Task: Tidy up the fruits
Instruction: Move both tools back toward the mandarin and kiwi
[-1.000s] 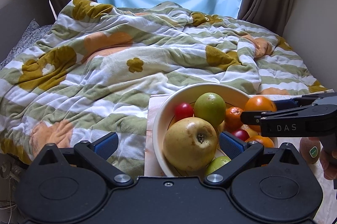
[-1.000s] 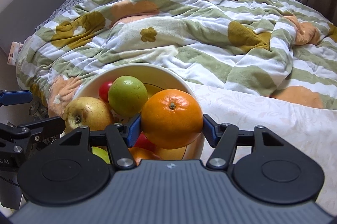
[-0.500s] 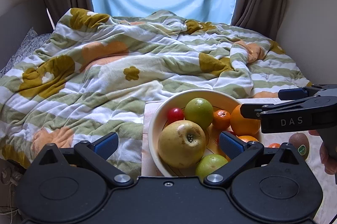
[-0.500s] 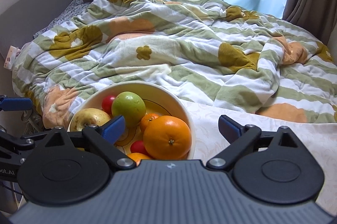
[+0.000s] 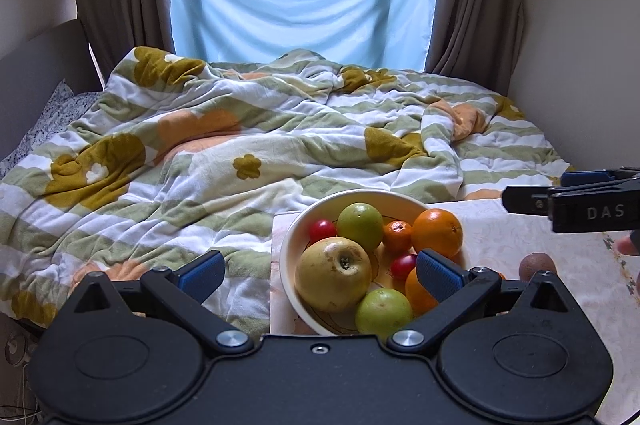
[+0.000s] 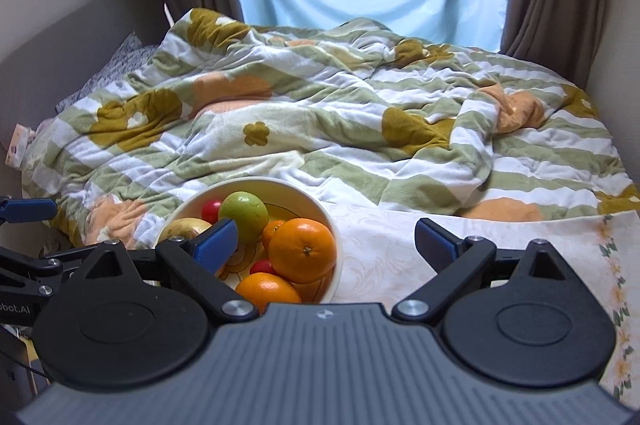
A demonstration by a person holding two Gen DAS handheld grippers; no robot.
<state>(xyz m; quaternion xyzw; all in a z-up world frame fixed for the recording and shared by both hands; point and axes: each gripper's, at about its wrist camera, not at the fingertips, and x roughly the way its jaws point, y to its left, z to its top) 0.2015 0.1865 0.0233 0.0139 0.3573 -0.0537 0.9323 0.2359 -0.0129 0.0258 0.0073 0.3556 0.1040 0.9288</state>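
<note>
Bowl [image 5: 289, 253]: cream, one, on the cloth-covered worktop [image 5: 500, 225] at the foot of the bed, just beside the striped flower-print blanket [image 5: 240, 145].

Fruit count in bowl, left wrist view:
- 1 large yellow apple [image 5: 333, 274], stem pit up, nearest the left rim.
- 2 green round fruits: one at the far side [image 5: 359, 226], one at the near rim [image 5: 383, 310].
- 2 small red fruits: one by the far-left rim [image 5: 322, 230], one mid-bowl [image 5: 403, 265].
- 1 small tangerine [image 5: 397, 235], between the far green fruit and the big orange.
- 2 large oranges: one against the right rim [image 5: 437, 232], one lower, partly hidden by the claw's right finger [image 5: 418, 292].
Total visible: 8.

Outside the bowl: 1 brown kiwi [image 5: 537, 264] on the worktop, right of the bowl and apart from it.

Left claw [image 5: 320, 270]: fingers wide apart, holding nothing, hovering over the near-left part of the bowl.

Right claw [image 6: 326, 241]: fingers wide apart, holding nothing, above the bowl's right rim and the bare cloth. The right-rim orange [image 6: 302, 250] sits in the bowl between and below its blue pads [image 6: 216, 243], not touched by them.
</note>
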